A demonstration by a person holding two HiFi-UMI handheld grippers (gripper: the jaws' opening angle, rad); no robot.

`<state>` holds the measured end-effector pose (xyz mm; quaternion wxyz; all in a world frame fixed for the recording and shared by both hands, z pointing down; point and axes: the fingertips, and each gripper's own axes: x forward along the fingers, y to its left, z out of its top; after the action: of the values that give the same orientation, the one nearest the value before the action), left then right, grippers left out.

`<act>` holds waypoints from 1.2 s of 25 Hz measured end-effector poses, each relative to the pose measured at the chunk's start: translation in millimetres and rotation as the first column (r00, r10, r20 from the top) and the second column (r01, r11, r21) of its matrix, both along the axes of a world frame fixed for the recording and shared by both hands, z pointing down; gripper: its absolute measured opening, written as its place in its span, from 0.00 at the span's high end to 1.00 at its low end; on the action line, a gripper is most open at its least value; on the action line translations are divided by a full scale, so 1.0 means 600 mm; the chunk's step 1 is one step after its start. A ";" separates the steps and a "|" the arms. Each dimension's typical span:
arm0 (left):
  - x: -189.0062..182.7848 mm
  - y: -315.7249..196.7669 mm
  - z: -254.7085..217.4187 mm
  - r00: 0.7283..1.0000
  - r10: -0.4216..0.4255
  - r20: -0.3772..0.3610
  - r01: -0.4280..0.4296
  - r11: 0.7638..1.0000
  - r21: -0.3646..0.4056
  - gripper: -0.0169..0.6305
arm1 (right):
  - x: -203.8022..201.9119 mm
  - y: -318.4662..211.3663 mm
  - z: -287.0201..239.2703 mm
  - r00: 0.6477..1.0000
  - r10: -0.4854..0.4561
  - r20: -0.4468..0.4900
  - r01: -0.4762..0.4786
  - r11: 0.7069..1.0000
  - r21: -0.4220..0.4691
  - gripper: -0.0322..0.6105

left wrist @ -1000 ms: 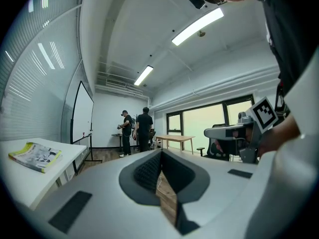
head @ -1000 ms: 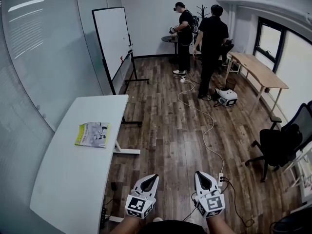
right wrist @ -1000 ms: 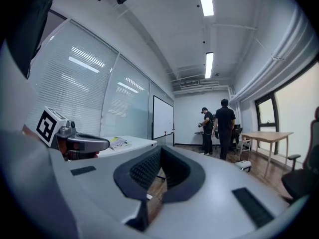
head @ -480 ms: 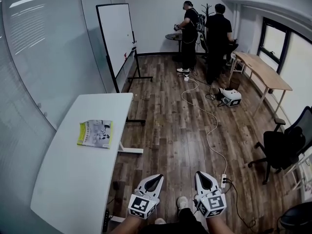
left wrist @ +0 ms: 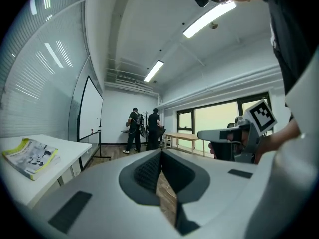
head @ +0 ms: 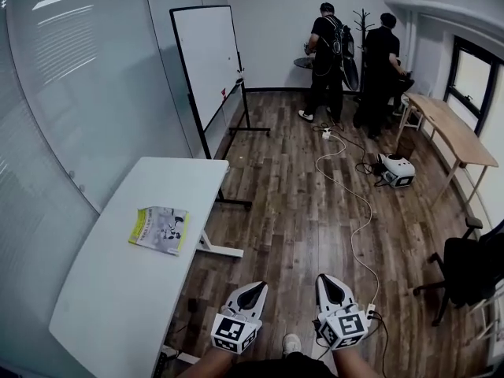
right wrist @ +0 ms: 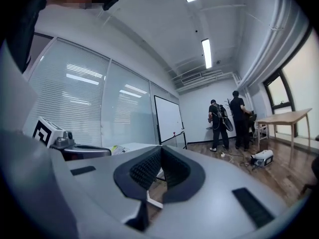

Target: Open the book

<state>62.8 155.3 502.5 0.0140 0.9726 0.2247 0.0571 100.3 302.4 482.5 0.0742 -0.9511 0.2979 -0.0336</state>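
The book (head: 160, 229), closed, with a yellow-green and white cover, lies flat on the white table (head: 118, 298) at the left. It also shows at the far left of the left gripper view as the book (left wrist: 29, 156), and small in the right gripper view as the book (right wrist: 118, 148). My left gripper (head: 256, 287) and right gripper (head: 325, 279) hang side by side at the bottom of the head view, over the wooden floor, right of the table and well short of the book. Both are shut with nothing in them: left gripper (left wrist: 161, 153), right gripper (right wrist: 161, 149).
A whiteboard on a wheeled stand (head: 209, 61) stands beyond the table. Two people (head: 327, 53) stand at the far wall. A white cable (head: 354, 211) runs across the floor to a power strip (head: 368, 309). A wooden desk (head: 457, 136) and an office chair (head: 472, 270) are at the right.
The whole view has shifted: the table and book now sit a little lower and further right, the people further right. Both grippers travelled along, still shut and side by side.
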 end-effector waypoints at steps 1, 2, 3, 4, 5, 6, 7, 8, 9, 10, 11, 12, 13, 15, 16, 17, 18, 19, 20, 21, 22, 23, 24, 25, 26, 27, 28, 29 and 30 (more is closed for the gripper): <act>0.014 -0.004 -0.001 1.000 -0.016 0.002 0.016 1.000 -0.001 0.95 | 0.018 -0.005 -0.001 1.000 -0.018 -0.003 0.018 1.000 -0.006 0.94; 0.026 -0.010 -0.002 1.000 -0.030 0.005 0.030 1.000 -0.004 0.95 | 0.035 -0.009 -0.004 0.999 -0.034 -0.007 0.033 0.999 -0.009 0.94; 0.038 -0.017 -0.001 0.999 -0.043 0.010 0.043 0.999 -0.005 0.95 | 0.050 -0.014 -0.008 0.999 -0.046 -0.013 0.046 0.999 -0.009 0.94; 0.049 -0.024 0.002 0.998 -0.056 0.017 0.057 0.998 -0.006 0.95 | 0.063 -0.019 -0.014 0.998 -0.057 -0.025 0.056 0.998 -0.009 0.94; 0.060 -0.030 0.005 0.997 -0.072 0.024 0.072 0.997 -0.007 0.95 | 0.075 -0.022 -0.021 0.997 -0.067 -0.041 0.067 0.998 -0.011 0.94; 0.071 -0.035 0.008 0.996 -0.089 0.028 0.089 0.996 -0.009 0.95 | 0.086 -0.025 -0.026 0.995 -0.081 -0.055 0.080 0.997 -0.016 0.94; 0.081 -0.038 0.010 0.994 -0.107 0.031 0.108 0.994 -0.010 0.95 | 0.098 -0.027 -0.027 0.993 -0.100 -0.063 0.099 0.995 -0.020 0.94; 0.089 -0.040 0.011 0.992 -0.124 0.033 0.125 0.992 -0.008 0.95 | 0.109 -0.030 -0.024 0.990 -0.122 -0.064 0.121 0.992 -0.019 0.94; 0.095 -0.040 0.013 0.990 -0.139 0.037 0.139 0.990 -0.004 0.95 | 0.120 -0.033 -0.020 0.987 -0.146 -0.060 0.146 0.989 -0.016 0.94; 0.100 -0.040 0.016 0.988 -0.151 0.043 0.151 0.989 0.003 0.95 | 0.130 -0.037 -0.016 0.984 -0.168 -0.054 0.167 0.986 -0.013 0.94; 0.103 -0.039 0.020 0.986 -0.162 0.050 0.161 0.987 0.009 0.95 | 0.139 -0.040 -0.013 0.982 -0.183 -0.046 0.183 0.983 -0.009 0.94; 0.105 -0.038 0.025 0.983 -0.172 0.058 0.172 0.985 0.013 0.95 | 0.148 -0.043 -0.009 0.980 -0.198 -0.037 0.198 0.980 -0.006 0.94; 0.108 -0.037 0.030 0.981 -0.184 0.064 0.184 0.983 0.014 0.95 | 0.154 -0.046 -0.004 0.976 -0.214 -0.030 0.214 0.977 -0.005 0.94; 0.118 -0.040 0.036 0.975 -0.213 0.067 0.213 0.977 0.018 0.95 | 0.168 -0.055 0.004 0.968 -0.251 -0.018 0.251 0.968 -0.021 0.94; 0.126 -0.042 0.038 0.972 -0.227 0.065 0.225 0.974 0.026 0.95 | 0.177 -0.060 0.010 0.964 -0.267 -0.010 0.267 0.963 -0.029 0.94; 0.132 -0.043 0.039 0.970 -0.236 0.062 0.234 0.971 0.041 0.95 | 0.187 -0.064 0.018 0.960 -0.280 0.000 0.279 0.960 -0.033 0.94; 0.136 -0.043 0.040 0.969 -0.242 0.057 0.239 0.969 0.059 0.95 | 0.195 -0.069 0.029 0.957 -0.290 0.013 0.291 0.956 -0.034 0.94; 0.138 -0.044 0.042 0.967 -0.248 0.054 0.244 0.967 0.073 0.95 | 0.203 -0.073 0.044 0.954 -0.300 0.025 0.301 0.953 -0.033 0.94; 0.137 -0.048 0.044 0.965 -0.256 0.055 0.252 0.965 0.079 0.95 | 0.212 -0.077 0.058 0.951 -0.309 0.033 0.310 0.950 -0.033 0.94; 0.136 -0.055 0.047 0.962 -0.266 0.061 0.261 0.962 0.076 0.95 | 0.220 -0.084 0.069 0.947 -0.318 0.039 0.319 0.947 -0.034 0.94; 0.136 -0.065 0.050 0.959 -0.276 0.070 0.271 0.960 0.069 0.95 | 0.228 -0.094 0.076 0.944 -0.328 0.045 0.330 0.943 -0.036 0.94; 0.136 -0.077 0.053 0.955 -0.286 0.078 0.282 0.957 0.063 0.95 | 0.235 -0.107 0.080 0.939 -0.339 0.053 0.341 0.939 -0.037 0.94; 0.135 -0.090 0.055 0.951 -0.298 0.082 0.294 0.954 0.063 0.95 | 0.242 -0.124 0.081 0.935 -0.350 0.064 0.353 0.935 -0.037 0.94; 0.133 -0.105 0.055 0.946 -0.313 0.083 0.308 0.949 0.067 0.95 | 0.246 -0.145 0.081 0.928 -0.364 0.078 0.367 0.929 -0.035 0.94; 0.130 -0.122 0.056 0.940 -0.331 0.081 0.326 0.943 0.073 0.95 | 0.249 -0.169 0.081 0.920 -0.382 0.092 0.386 0.922 -0.033 0.94; 0.127 -0.141 0.056 0.932 -0.353 0.079 0.348 0.935 0.076 0.95 | 0.248 -0.195 0.082 0.909 -0.405 0.103 0.410 0.912 -0.031 0.94; 0.123 -0.160 0.057 0.923 -0.377 0.080 0.372 0.925 0.074 0.95 | 0.245 -0.221 0.083 0.895 -0.432 0.111 0.438 0.899 -0.030 0.94; 0.119 -0.181 0.060 0.912 -0.402 0.084 0.397 0.915 0.071 0.95 | 0.239 -0.247 0.083 0.879 -0.463 0.113 0.468 0.883 -0.032 0.94; 0.115 -0.201 0.062 0.900 -0.426 0.089 0.422 0.904 0.066 0.95 | 0.233 -0.271 0.082 0.863 -0.493 0.112 0.499 0.866 -0.037 0.94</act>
<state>131.9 34.8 539.8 0.0155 0.9941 0.0054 0.1070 239.8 139.6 531.6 0.0468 -0.8415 0.5273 -0.1082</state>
